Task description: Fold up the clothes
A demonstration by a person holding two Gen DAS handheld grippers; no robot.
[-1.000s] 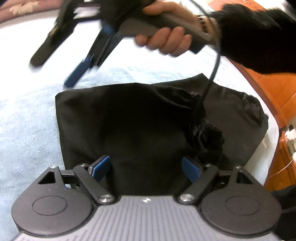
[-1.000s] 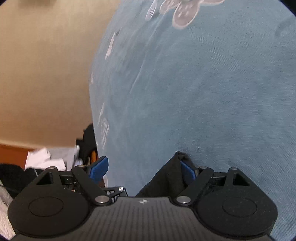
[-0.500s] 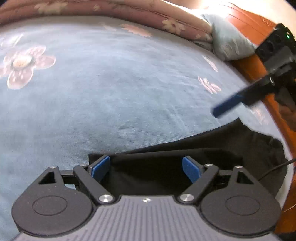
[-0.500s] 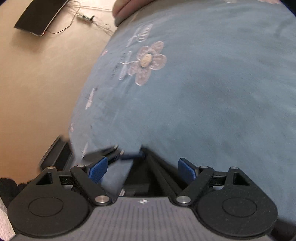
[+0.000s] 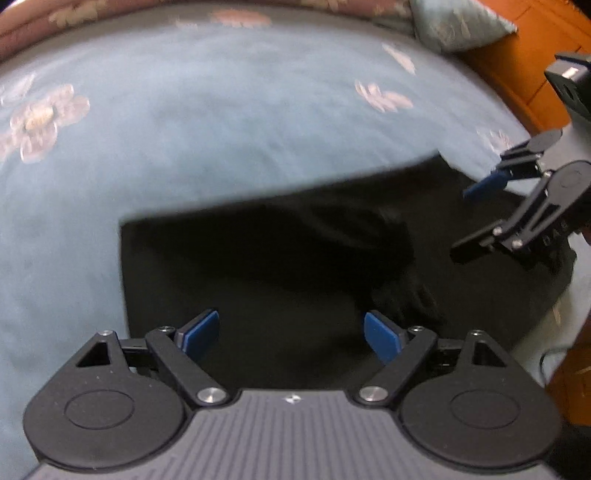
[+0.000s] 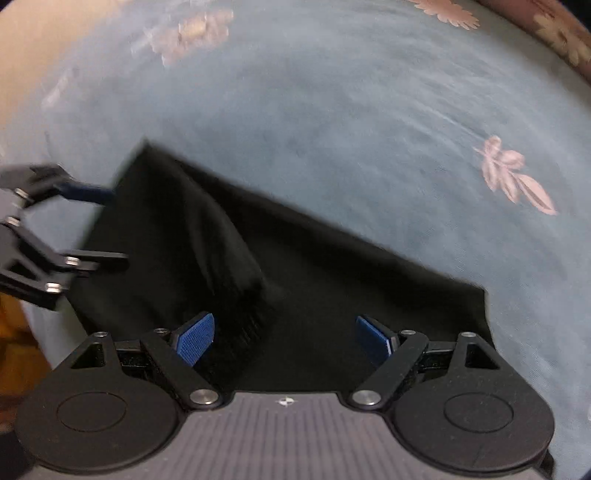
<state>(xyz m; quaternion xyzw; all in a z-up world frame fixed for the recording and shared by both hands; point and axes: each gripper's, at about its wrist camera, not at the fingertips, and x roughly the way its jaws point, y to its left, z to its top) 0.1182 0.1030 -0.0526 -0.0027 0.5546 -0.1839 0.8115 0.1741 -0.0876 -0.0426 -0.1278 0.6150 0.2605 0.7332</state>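
Both grippers are held spread wide and empty above a folded black fabric garment [image 5: 280, 266].

Left gripper [image 5: 291, 330] and right gripper [image 6: 284, 334] hang over the garment, which lies flat on the pale blue flowered bed sheet [image 5: 207, 122]. A second ago the right gripper was seen off at the bed's edge with dark cloth at one pad; it is now over the garment. An orange wooden bed frame [image 5: 524, 74] and a pinkish floral quilt [image 6: 554, 26] border the bed.

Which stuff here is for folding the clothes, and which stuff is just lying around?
For the job:
- folded black cloth garment
- left tool, open
- right tool, open
- light blue flowered bedspread, the folding surface

Just lying about:
- dusty pink flowered quilt
- pale blue pillow
- orange wooden bed frame
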